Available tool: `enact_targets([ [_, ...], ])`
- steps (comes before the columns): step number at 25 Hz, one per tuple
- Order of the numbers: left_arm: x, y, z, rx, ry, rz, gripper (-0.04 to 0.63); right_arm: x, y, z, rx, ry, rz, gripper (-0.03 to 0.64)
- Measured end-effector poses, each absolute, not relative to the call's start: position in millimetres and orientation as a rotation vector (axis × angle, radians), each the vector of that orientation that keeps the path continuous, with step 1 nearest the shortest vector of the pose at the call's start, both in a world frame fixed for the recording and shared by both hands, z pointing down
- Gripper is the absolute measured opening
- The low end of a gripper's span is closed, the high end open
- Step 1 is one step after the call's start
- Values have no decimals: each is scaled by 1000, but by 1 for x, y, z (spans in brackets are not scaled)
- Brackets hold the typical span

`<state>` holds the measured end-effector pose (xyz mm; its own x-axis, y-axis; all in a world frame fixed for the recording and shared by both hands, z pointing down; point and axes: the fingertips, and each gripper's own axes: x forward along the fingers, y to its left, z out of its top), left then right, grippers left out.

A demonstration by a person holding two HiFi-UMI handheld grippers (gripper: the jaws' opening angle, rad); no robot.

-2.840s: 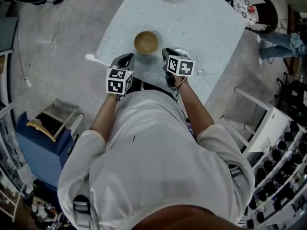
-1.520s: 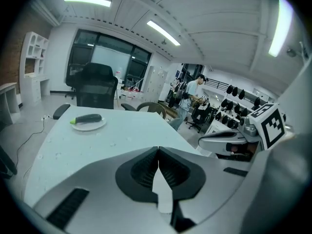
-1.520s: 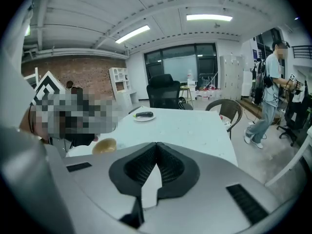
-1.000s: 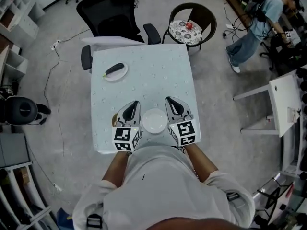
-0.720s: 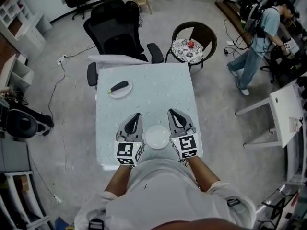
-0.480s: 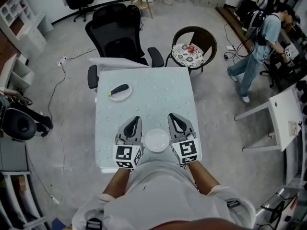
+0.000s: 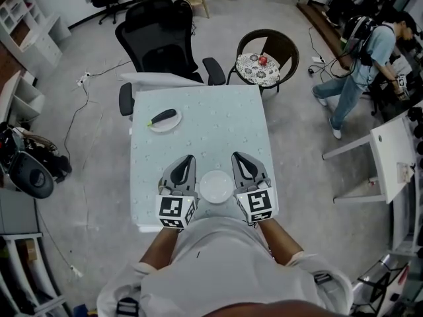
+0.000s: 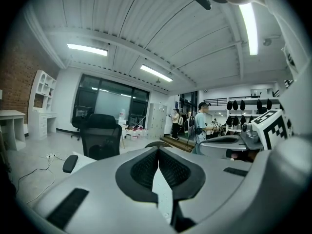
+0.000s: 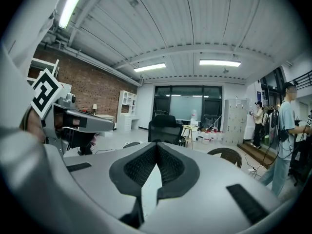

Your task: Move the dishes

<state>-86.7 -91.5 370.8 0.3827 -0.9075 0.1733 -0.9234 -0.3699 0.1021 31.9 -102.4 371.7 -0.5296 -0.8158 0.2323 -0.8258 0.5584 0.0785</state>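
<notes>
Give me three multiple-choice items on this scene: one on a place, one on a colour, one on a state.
1. The nearer white dish lies:
A. between the left claw and the right claw
B. on a chair
C. on the floor

2. The office chair beyond the table is:
A. red
B. black
C. yellow

3. The right claw is:
A. wide open
B. shut on a plate
C. shut, empty

Answers:
1 A, the head view shows a claw on each side of it.
2 B, its seat and back are black.
3 C, its pads meet with nothing between.
</notes>
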Motion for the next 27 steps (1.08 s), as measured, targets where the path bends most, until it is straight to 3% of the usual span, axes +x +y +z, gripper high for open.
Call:
enact_targets([
  [27,-91,-84,376,2445,-1656,137,20,50,-96,386,1436,-2524,85,-3],
])
